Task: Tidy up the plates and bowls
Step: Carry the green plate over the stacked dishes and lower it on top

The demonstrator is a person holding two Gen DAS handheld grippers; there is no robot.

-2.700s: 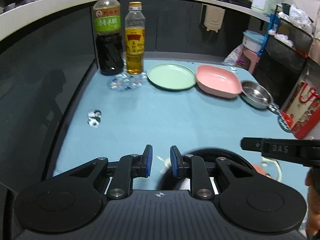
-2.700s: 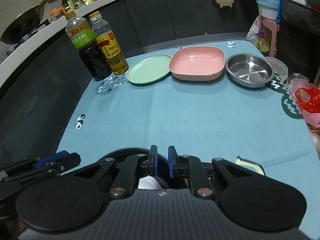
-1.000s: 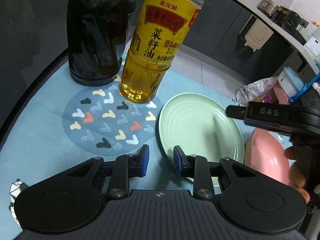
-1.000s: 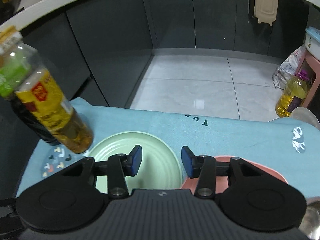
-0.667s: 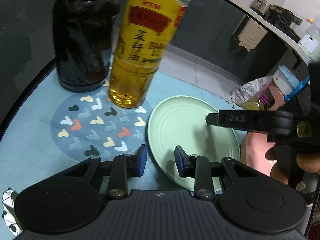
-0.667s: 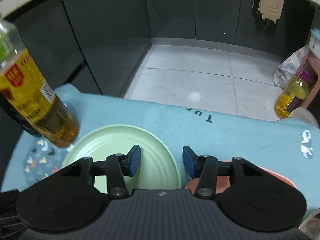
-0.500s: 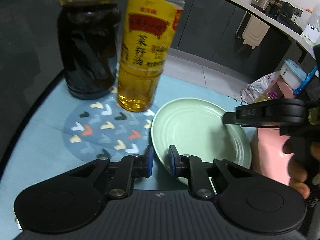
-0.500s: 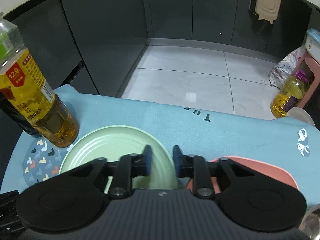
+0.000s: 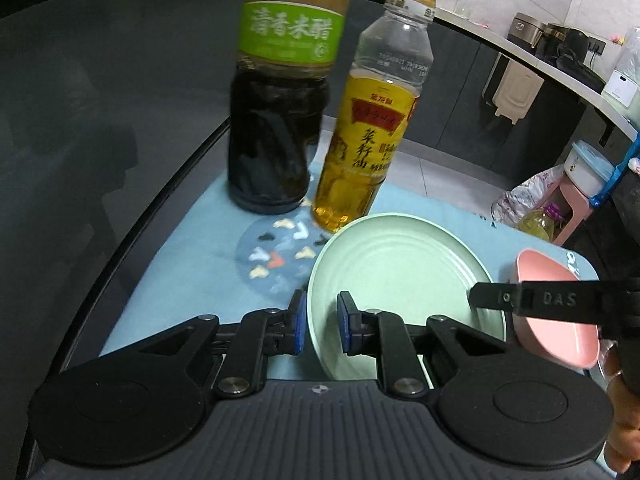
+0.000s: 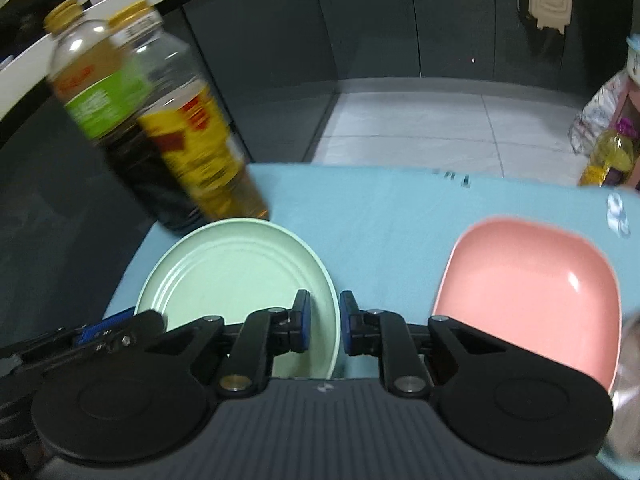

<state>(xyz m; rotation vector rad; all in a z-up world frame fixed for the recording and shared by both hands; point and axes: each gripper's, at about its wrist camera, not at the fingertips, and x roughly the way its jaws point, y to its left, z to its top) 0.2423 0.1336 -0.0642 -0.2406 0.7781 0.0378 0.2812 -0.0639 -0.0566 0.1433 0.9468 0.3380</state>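
- Pinching the green plate on its left rim, my left hand-held gripper has pads on both sides of the edge.
- My right hand-held gripper clamps the opposite rim.
- Pink dish sits apart, towards the bench's right edge.
- Two bottles stand at the far left corner.

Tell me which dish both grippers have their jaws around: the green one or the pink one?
The round green plate. The left gripper and right gripper each straddle its rim. The square pink dish sits apart, untouched.
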